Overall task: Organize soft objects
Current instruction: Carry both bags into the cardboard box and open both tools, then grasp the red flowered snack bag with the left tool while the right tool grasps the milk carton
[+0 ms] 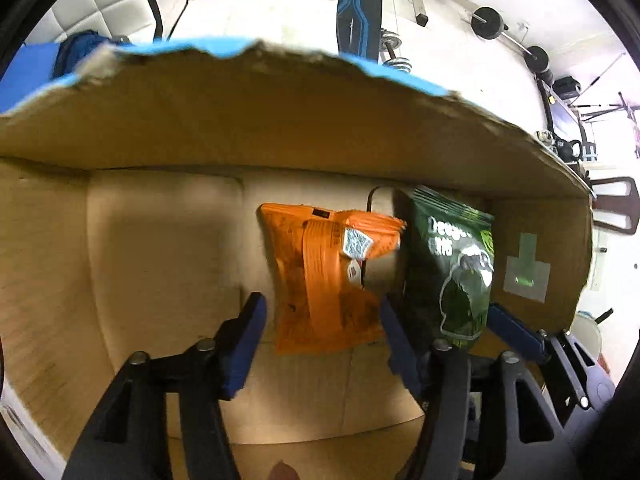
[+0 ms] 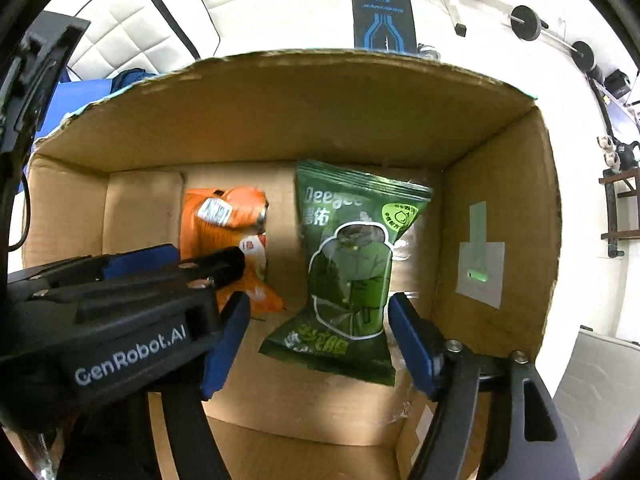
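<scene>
Both claws (left (image 1: 320,344), right (image 2: 318,340)) gape over box (image 2: 280,120) bags.

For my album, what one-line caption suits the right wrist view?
Open right hand-held gripper poised around a green snack bag beside an orange bag in a cardboard box.

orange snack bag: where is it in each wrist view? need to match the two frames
Left wrist: the orange bag lies at centre on the box floor, between the open left gripper fingers.
Right wrist: the orange bag sits left of centre, its lower half hidden behind the left gripper's body.
Shared landmark: the green bag lies just to its right in both views.
</scene>
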The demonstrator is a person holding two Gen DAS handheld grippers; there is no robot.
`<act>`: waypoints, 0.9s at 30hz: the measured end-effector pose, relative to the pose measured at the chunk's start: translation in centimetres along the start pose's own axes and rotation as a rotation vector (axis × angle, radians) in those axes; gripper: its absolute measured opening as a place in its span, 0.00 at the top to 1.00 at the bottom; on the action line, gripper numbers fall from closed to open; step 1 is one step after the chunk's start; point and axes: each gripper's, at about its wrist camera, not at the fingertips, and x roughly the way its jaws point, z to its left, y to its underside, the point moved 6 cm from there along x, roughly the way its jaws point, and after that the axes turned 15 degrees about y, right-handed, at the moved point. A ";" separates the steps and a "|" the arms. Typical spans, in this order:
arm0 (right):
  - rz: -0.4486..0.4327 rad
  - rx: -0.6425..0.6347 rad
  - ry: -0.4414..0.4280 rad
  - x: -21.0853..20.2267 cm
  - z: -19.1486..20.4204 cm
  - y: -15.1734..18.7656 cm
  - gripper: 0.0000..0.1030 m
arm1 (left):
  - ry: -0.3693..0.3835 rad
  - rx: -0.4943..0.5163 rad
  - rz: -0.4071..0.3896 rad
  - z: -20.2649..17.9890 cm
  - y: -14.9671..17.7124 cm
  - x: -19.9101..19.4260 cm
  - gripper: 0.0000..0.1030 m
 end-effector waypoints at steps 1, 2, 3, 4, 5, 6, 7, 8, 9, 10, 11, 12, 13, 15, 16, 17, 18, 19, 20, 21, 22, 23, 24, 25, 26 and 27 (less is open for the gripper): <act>0.001 0.004 -0.003 -0.2 -0.1 0.2 0.26 | -0.015 0.010 -0.018 -0.2 0.3 -0.8 0.37; 0.000 0.010 0.000 -0.6 -0.4 0.6 0.22 | -0.024 0.021 -0.027 -0.3 0.5 -1.2 0.28; -0.004 0.012 -0.001 -1.0 -0.6 1.1 0.15 | -0.034 0.035 -0.037 -0.5 1.0 -1.8 0.19; -0.008 0.009 -0.005 -1.3 -1.0 1.2 0.12 | -0.042 0.044 -0.046 -0.6 1.3 -2.3 0.17; -0.013 0.010 0.004 -2.1 -0.7 1.0 0.09 | -0.049 0.050 -0.059 -0.8 1.7 -3.0 0.14; -0.019 0.014 0.007 -2.4 -0.7 1.5 0.08 | -0.059 0.059 -0.071 -0.7 2.2 -3.7 0.08; -0.022 0.014 0.004 -2.8 -0.8 2.0 0.06 | -0.071 0.071 -0.083 -0.3 3.0 -4.4 0.06; -0.025 0.017 0.004 -3.2 -0.8 2.6 0.00 | -0.081 0.084 -0.098 -0.4 3.6 -5.2 0.05; -0.035 0.032 0.011 -3.8 -1.0 3.2 0.00 | -0.084 0.092 -0.110 -0.5 4.2 -5.7 0.05; -0.043 0.040 0.013 -4.1 -0.9 3.7 0.00 | -0.088 0.100 -0.123 -0.9 4.7 -6.1 0.04; -0.057 0.048 0.011 -4.7 -0.9 4.3 0.00 | -0.091 0.109 -0.138 -1.1 5.3 -6.8 0.04; -0.065 0.055 0.013 -5.1 -0.9 4.9 0.00 | -0.091 0.119 -0.149 -1.3 6.0 -7.4 0.03; -0.075 0.062 0.019 -5.7 -1.1 5.6 0.00 | -0.089 0.125 -0.162 -1.4 6.5 -7.9 0.03; -0.095 0.072 0.020 -6.9 -1.4 7.3 0.00 | -0.096 0.143 -0.189 -2.0 7.8 -8.7 0.02; -0.101 0.074 0.026 -7.7 -1.3 8.0 0.00 | -0.099 0.153 -0.201 -2.0 8.2 -9.2 0.02; -0.114 0.082 0.034 -8.5 -1.6 8.7 0.00 | -0.109 0.162 -0.220 -2.0 8.9 -9.9 0.02; -0.131 0.086 0.039 -9.3 -1.7 9.3 0.00 | -0.117 0.171 -0.233 -2.1 9.3 -10.4 0.02; -0.146 0.087 0.045 -9.9 -1.8 9.9 0.00 | -0.120 0.175 -0.242 -2.6 9.6 -11.0 0.02; -0.164 0.089 0.055 -10.7 -2.1 10.6 0.00 | -0.118 0.176 -0.259 -2.9 10.1 -11.7 0.02; -0.179 0.089 0.057 -11.4 -2.3 10.8 0.00 | -0.116 0.181 -0.277 -3.2 10.9 -12.4 0.02; -0.194 0.090 0.059 -12.1 -2.4 11.1 0.00 | -0.119 0.185 -0.288 -3.4 11.1 -12.9 0.02; -0.209 0.095 0.064 -12.8 -2.4 11.6 0.00 | -0.126 0.191 -0.307 -3.6 11.5 -13.5 0.02; -0.228 0.097 0.063 -13.5 -2.3 12.0 0.00 | -0.134 0.199 -0.328 -3.8 12.0 -14.1 0.02; -0.243 0.098 0.059 -14.3 -2.4 12.5 0.00 | -0.140 0.207 -0.346 -4.1 12.8 -14.9 0.02; -0.263 0.099 0.061 -15.1 -2.2 12.9 0.00 | -0.146 0.210 -0.355 -4.7 13.2 -15.0 0.02; -0.274 0.098 0.061 -15.7 -2.2 13.4 0.00 | -0.150 0.215 -0.365 -5.0 13.8 -15.5 0.02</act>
